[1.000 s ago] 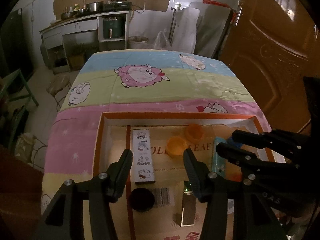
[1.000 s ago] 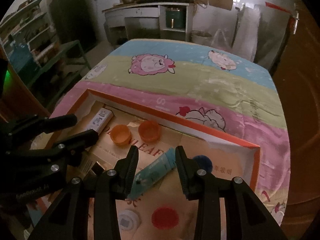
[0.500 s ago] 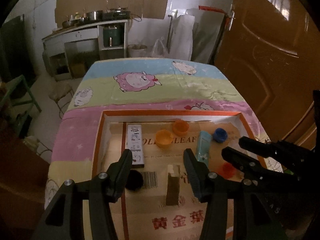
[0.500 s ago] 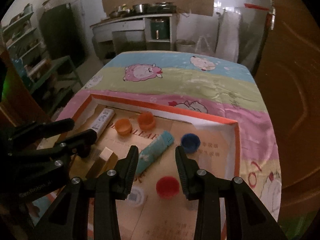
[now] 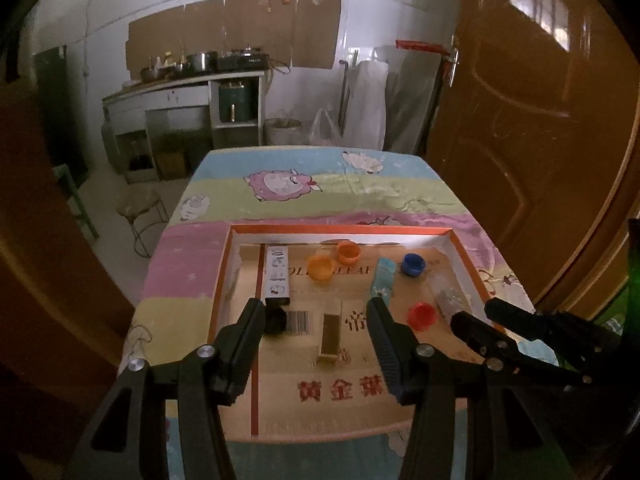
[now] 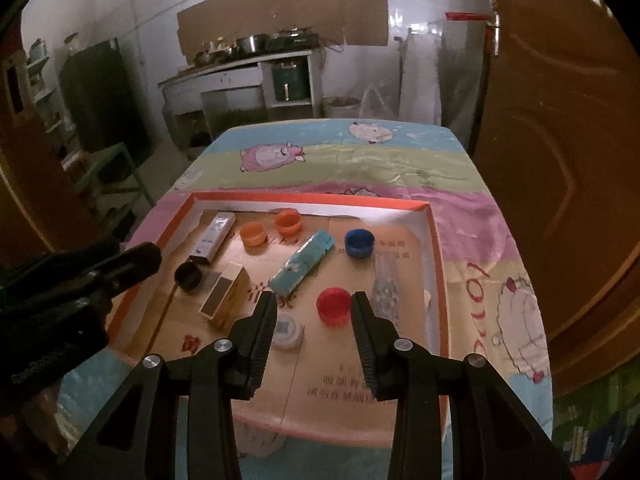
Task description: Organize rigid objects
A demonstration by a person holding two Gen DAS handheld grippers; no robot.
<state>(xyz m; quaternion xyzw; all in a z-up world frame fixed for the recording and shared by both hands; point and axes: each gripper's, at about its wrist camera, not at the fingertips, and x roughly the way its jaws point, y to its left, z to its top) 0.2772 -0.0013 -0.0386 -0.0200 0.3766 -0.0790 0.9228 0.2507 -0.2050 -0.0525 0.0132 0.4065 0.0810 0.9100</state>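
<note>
A shallow cardboard tray (image 5: 340,229) (image 6: 304,199) with an orange rim holds loose items. Among them are a long white box (image 5: 277,274), two orange caps (image 6: 253,234), a blue cap (image 6: 359,243), a teal tube (image 6: 302,266), a red cap (image 6: 333,306), a black cap (image 6: 188,275), a brown box (image 5: 330,334), a white lid (image 6: 286,332) and a clear bottle (image 6: 384,290). My left gripper (image 5: 315,312) hovers open above the tray's near half, holding nothing. My right gripper (image 6: 314,302) also hangs open and empty, above the red cap.
The tray lies on a table covered with a sheep-patterned cloth (image 5: 340,188). A brown door (image 5: 540,140) stands close on the right. A metal stool (image 5: 140,208) sits left of the table, and a kitchen counter (image 6: 240,76) lines the back wall.
Both grippers have drawn back and up from the tray, so more of it shows. The teal tube, earlier framed by the right fingers, now lies farther ahead. The items have not moved.
</note>
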